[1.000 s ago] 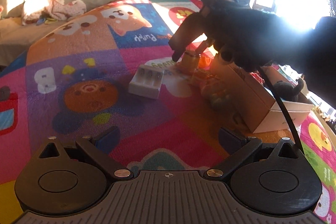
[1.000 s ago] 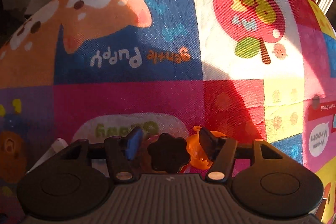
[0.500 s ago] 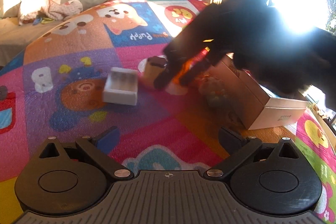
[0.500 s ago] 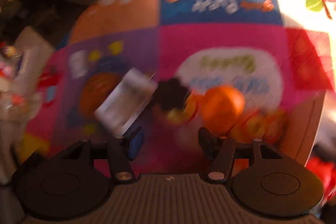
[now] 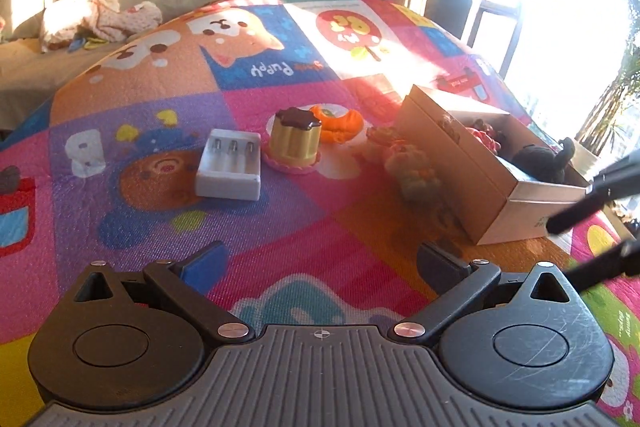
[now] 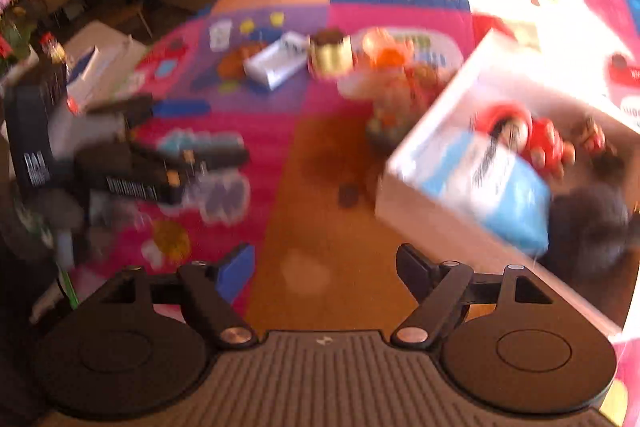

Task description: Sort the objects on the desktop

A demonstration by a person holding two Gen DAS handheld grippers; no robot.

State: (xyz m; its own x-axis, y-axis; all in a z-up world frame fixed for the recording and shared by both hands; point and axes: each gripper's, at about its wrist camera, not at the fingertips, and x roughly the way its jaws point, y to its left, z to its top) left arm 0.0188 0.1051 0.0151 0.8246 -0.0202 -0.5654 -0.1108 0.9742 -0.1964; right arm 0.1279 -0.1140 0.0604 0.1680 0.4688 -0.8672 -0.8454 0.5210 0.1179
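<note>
Left wrist view shows me the box (image 5: 460,163) at three o'clock part-filled, pudding toy (image 5: 295,139) and battery case (image 5: 229,165) unsorted at twelve, left gripper (image 5: 320,263) spread empty, right gripper (image 6: 325,267) opening empty.

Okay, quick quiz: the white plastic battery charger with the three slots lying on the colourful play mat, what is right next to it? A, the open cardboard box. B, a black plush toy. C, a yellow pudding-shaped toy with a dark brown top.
C: in the left wrist view the white plastic battery charger lies beside the yellow pudding-shaped toy with a dark brown top; the open cardboard box stands farther off.
</note>
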